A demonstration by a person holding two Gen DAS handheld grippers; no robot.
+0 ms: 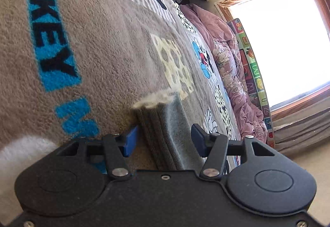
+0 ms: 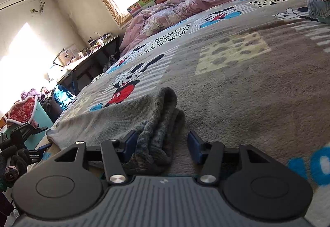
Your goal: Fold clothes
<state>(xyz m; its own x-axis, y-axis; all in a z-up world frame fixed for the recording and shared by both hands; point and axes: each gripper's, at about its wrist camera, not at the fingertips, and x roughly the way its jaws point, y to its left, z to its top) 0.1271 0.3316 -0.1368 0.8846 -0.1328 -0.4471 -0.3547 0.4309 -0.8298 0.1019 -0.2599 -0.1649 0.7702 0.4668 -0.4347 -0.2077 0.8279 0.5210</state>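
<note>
The left gripper stands open, fingers astride a folded edge of the grey garment on the blanket. The right gripper is open too, over the garment's bunched end; only this view shows the cloth spreading leftward toward the desk.
</note>
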